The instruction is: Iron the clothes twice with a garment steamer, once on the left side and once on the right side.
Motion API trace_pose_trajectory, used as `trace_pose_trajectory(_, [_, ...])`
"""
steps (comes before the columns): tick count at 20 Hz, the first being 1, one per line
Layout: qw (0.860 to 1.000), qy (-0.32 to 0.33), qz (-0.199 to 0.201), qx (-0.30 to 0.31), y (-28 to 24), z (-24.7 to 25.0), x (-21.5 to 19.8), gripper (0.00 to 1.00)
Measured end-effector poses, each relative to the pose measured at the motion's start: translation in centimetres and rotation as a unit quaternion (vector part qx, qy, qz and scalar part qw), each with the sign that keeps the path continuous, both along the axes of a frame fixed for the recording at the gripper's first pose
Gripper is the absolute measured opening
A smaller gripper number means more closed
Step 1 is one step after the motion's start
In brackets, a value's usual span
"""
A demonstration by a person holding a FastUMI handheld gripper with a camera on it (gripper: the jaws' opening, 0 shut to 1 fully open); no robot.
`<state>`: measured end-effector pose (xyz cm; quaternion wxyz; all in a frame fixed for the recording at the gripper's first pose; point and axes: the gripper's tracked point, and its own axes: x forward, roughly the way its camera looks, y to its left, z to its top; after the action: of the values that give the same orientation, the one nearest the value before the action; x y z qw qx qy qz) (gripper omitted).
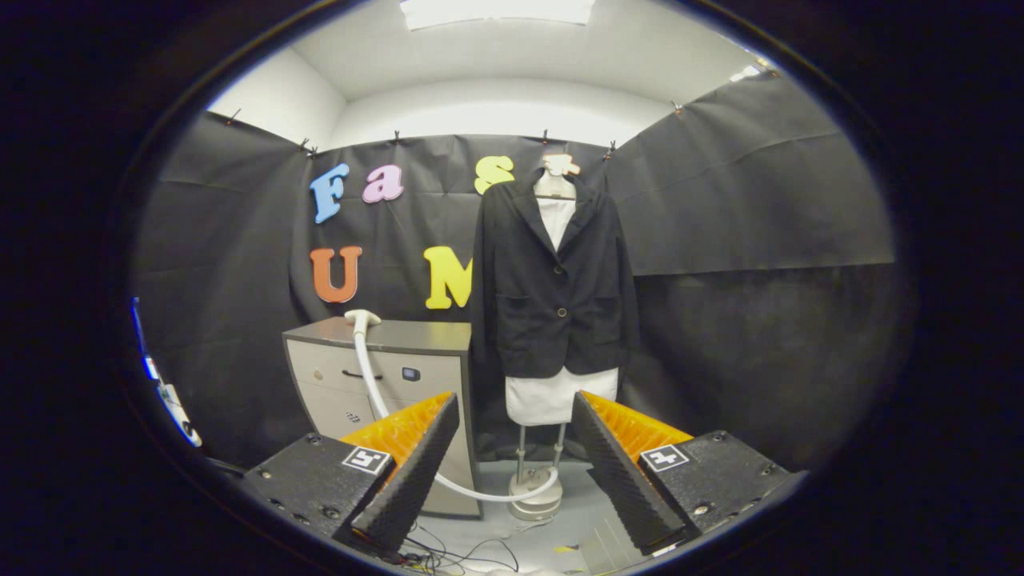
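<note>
A booth hung with black cloth (744, 240) stands under a white ceiling with a bright light panel (496, 10) overhead, and the floor (576, 512) beyond the tongs is pale grey. Against the back wall, well beyond the tongs, a dark blazer (552, 288) hangs buttoned on a white mannequin torso (554, 396) that shows at the neckline and below the hem. The torso stands on a thin metal stand with a round base (534, 492) on the floor. Just beside the blazer stands a grey cabinet (384, 376) with pale drawer fronts. The garment steamer head (362, 318) rests on the cabinet's top near its front edge, and its white hose (376, 392) runs down the cabinet's front, then curves across the floor to the round base. Thin dark cables (448, 552) lie on the floor close below the tongs.

The tongs (516, 416) are spread wide apart and hold nothing; the mannequin's lower part and stand show in the gap between them. Each side carries a small square marker (366, 459).
</note>
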<state>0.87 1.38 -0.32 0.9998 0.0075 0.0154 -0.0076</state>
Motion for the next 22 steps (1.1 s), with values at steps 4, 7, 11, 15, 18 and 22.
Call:
trace_pose_trajectory(4, [1.000, 0.003, 0.002, 0.000, 0.7, 0.5, 0.9, 0.99])
trace_pose_trajectory(7, [1.000, 0.010, 0.006, 0.002, 1.8, 1.2, 2.4, 0.99])
trace_pose_trajectory(11, [0.999, 0.015, 0.030, 0.001, 4.0, 3.1, 5.8, 0.99])
trace_pose_trajectory(15, [0.998, 0.001, 0.067, -0.012, 7.5, 5.7, 10.5, 0.98])
trace_pose_trajectory(18, [0.994, 0.003, 0.109, -0.014, 11.3, 7.1, 14.9, 0.98])
trace_pose_trajectory(22, [0.987, 0.008, 0.159, -0.015, 17.1, 8.7, 21.1, 0.99])
